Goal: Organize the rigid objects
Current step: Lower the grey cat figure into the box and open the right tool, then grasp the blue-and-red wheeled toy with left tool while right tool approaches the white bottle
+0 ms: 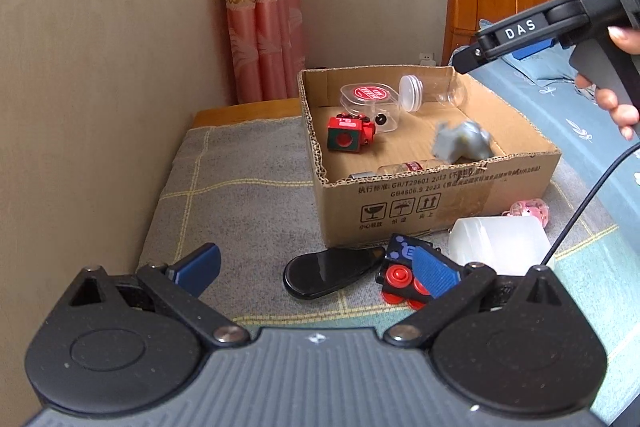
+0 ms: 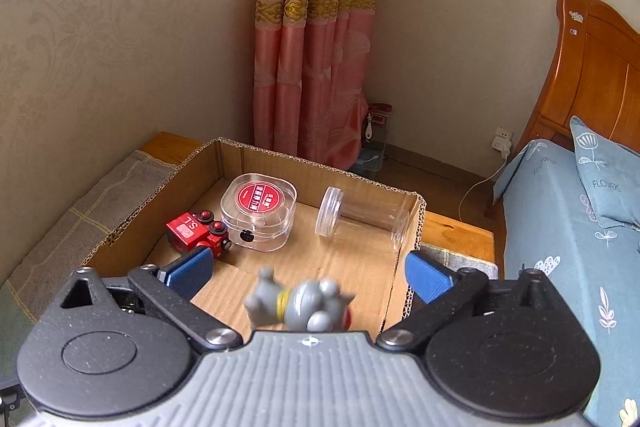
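Note:
A cardboard box (image 1: 440, 195) stands on a grey blanket. In it lie a red toy block (image 1: 350, 135), a clear square case with a red label (image 1: 370, 101), a clear jar (image 1: 434, 91) on its side and a blurred grey figurine (image 1: 462, 141). My right gripper (image 2: 308, 273) is open above the box, with the grey figurine (image 2: 300, 303) loose between and below its fingers. My left gripper (image 1: 316, 271) is open and empty over the blanket, near a black case (image 1: 328, 273) and a black toy with red wheels (image 1: 404, 273).
A white plastic container (image 1: 500, 243) and a pink toy (image 1: 528, 211) lie in front of the box. A bed with blue bedding (image 2: 560, 247) and a wooden headboard (image 2: 592, 67) is at the right. A wall and pink curtain (image 2: 316, 67) are behind.

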The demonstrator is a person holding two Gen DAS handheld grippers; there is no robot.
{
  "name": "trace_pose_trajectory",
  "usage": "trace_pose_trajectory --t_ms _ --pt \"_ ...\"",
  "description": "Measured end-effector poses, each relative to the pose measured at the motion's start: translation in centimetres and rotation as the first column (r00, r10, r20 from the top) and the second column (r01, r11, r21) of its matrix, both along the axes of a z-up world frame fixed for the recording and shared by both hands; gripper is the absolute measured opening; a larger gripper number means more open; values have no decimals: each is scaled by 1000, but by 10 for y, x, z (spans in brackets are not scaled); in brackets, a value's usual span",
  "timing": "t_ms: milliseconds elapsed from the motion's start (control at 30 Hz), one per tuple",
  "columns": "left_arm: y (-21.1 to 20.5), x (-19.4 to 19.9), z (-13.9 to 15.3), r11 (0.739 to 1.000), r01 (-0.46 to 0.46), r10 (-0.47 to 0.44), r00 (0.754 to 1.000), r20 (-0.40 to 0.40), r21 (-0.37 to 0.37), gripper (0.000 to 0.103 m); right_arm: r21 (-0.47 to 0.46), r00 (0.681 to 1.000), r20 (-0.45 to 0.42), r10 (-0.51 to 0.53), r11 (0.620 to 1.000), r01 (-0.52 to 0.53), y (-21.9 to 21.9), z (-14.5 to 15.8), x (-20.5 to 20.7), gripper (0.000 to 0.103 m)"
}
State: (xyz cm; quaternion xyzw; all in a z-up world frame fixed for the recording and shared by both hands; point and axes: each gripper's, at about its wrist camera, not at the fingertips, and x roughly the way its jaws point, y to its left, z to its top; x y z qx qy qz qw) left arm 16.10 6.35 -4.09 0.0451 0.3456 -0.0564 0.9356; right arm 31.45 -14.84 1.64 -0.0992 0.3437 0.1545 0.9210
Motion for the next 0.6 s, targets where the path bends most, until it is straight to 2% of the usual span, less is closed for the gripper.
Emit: trace_pose_trajectory --t_ms 333,600 --pt "-2 -5 -1 1000 12 -12 1000 -5 -6 102 -3 1000 -11 -7 1000 7 0 1 -32 103" --pt "-1 -9 -3 1000 12 -12 1000 -9 -10 102 -10 998 6 -56 998 56 -6 -4 -67 103"
